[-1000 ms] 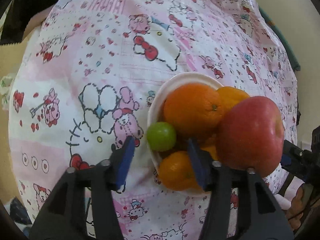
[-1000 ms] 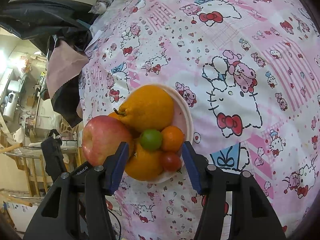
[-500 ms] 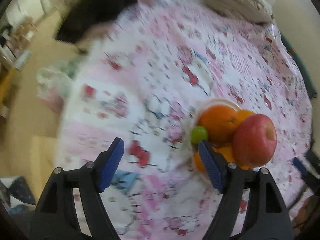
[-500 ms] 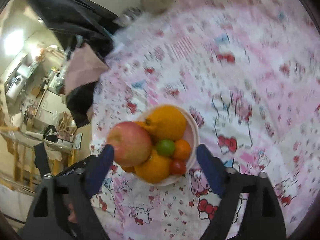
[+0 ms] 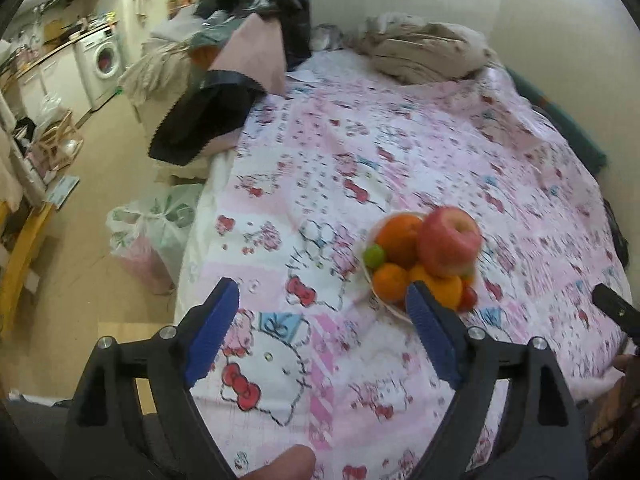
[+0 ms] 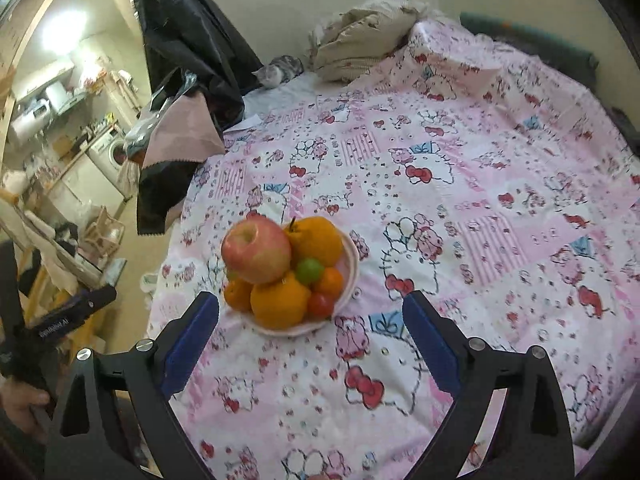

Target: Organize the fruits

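On bedsheet point(image 6: 460, 240), bowl point(image 6: 352, 264) of fruit point(image 6: 280, 268)

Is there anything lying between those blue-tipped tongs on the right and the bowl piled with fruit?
Nothing visible. Only bare pink cartoon-print bedsheet lies between the open right tongs and the shallow pale bowl. The red apple sits on top of the pile, uncovered.

Small print on left gripper point(image 6: 74, 314), blurred, not readable
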Available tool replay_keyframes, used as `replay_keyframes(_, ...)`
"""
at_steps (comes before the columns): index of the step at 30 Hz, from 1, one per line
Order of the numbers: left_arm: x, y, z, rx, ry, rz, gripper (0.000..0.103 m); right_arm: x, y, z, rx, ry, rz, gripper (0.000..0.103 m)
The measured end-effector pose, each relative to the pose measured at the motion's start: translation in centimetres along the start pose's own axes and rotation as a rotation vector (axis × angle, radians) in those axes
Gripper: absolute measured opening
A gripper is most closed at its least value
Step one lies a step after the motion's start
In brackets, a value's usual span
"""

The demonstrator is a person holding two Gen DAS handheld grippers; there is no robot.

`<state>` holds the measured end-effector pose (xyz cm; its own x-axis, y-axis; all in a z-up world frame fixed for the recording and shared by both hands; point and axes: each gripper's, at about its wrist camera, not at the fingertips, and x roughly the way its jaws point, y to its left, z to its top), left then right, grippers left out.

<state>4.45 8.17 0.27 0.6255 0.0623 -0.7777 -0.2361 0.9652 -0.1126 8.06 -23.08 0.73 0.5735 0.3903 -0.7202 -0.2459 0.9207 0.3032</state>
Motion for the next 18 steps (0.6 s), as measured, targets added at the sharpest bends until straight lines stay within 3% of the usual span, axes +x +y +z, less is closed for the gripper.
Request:
replay_keyframes(7,-2.6,-2.0,-2.4,0.055,-0.058,-0.035,0.101,-1.0,0.9,-2.5,0.001,-0.015,-0.035,0.096)
replay_keyframes(18,-3.0,-4.0,-4.0,0.136,-0.116,-0.032,0.103,-0.5,3.4,-3.6,-0.085,-0.071,-0.105,0.101)
